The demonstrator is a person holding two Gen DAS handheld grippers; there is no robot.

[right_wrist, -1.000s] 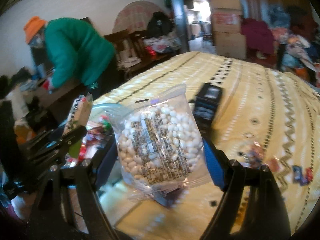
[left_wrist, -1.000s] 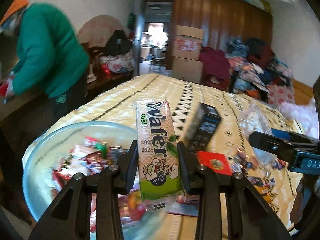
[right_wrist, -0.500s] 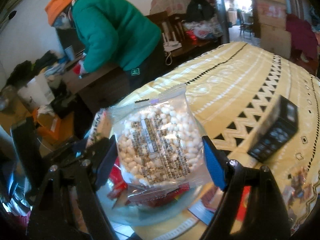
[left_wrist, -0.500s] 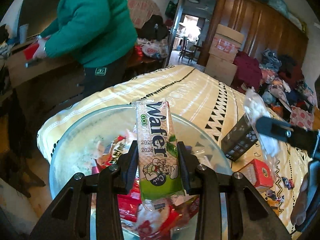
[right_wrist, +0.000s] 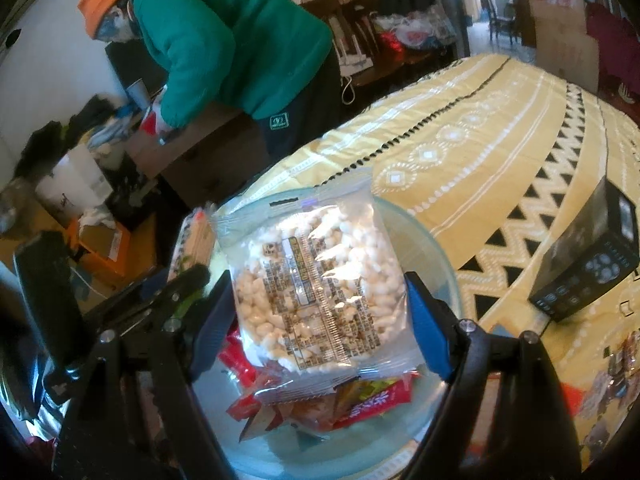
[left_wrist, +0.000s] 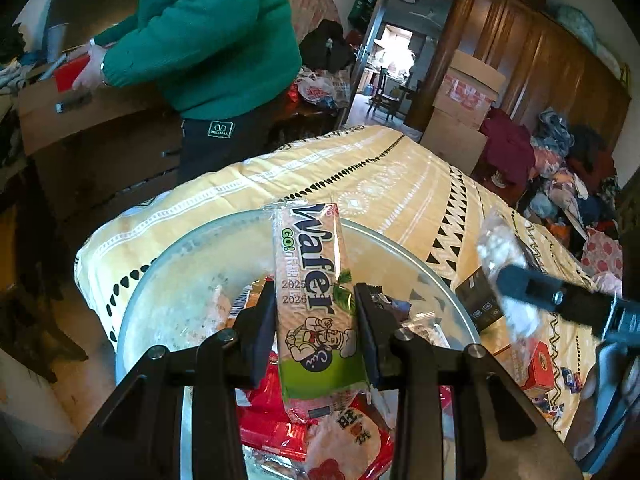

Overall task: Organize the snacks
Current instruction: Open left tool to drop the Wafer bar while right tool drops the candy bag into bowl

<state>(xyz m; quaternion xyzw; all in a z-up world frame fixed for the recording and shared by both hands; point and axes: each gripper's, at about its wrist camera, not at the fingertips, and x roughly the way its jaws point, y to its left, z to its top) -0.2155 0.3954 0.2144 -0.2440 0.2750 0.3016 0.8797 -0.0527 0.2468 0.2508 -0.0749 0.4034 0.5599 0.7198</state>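
Left gripper [left_wrist: 316, 330] jaws clamped; right gripper [right_wrist: 320, 312] jaws wide, gripping; both angled down.

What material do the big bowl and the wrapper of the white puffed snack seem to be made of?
Bowl: probably glass or clear plastic, pale blue and see-through, since the snacks show through its wall. Puffed snack wrapper: thin glossy clear plastic film, with bright glints and contents visible.

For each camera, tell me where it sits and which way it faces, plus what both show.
Left wrist: sits behind the left claw, looking forward and down over the bowl; its fingers grip the wafer pack; the right claw shows at right.
Right wrist: sits behind the right claw, facing down over the bowl; its fingers grip the puffed-snack bag; the left claw shows at left.
Shared: bowl, black box, bedspread, bystander in green.
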